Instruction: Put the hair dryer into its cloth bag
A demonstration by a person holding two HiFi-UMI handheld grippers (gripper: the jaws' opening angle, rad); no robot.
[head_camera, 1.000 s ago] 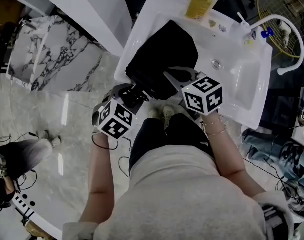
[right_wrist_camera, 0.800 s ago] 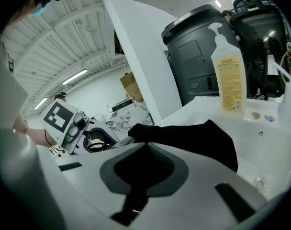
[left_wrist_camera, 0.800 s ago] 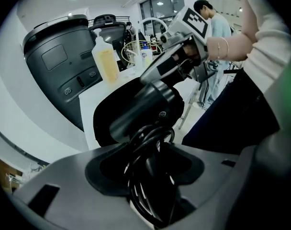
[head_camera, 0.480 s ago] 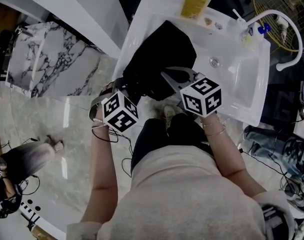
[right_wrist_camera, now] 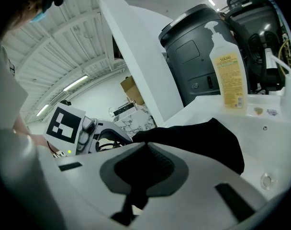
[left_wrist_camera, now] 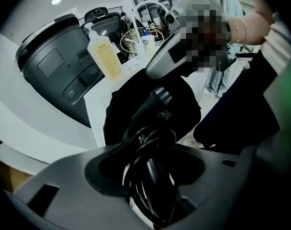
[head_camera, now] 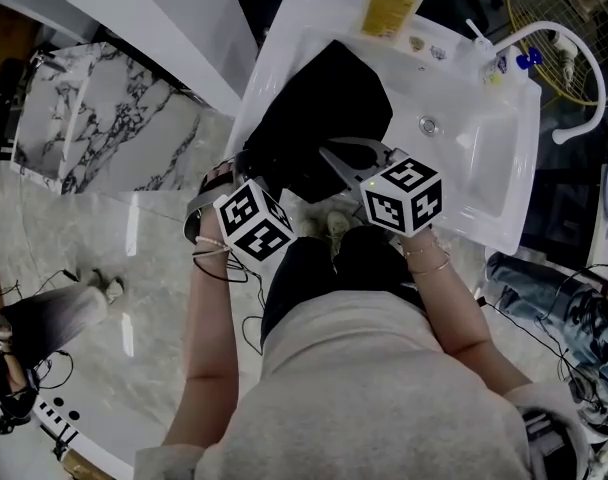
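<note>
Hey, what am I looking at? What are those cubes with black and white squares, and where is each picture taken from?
A person holds a two-jawed gripper in each hand; the patterned cubes belong to them. One picture comes from a camera on the person's head, looking down at a white sink; the other two from cameras on the grippers. A black cloth bag lies on the sink, near a yellow bottle. The right gripper pinches the bag's edge; the left gripper holds the hair dryer with its coiled cord.
</note>
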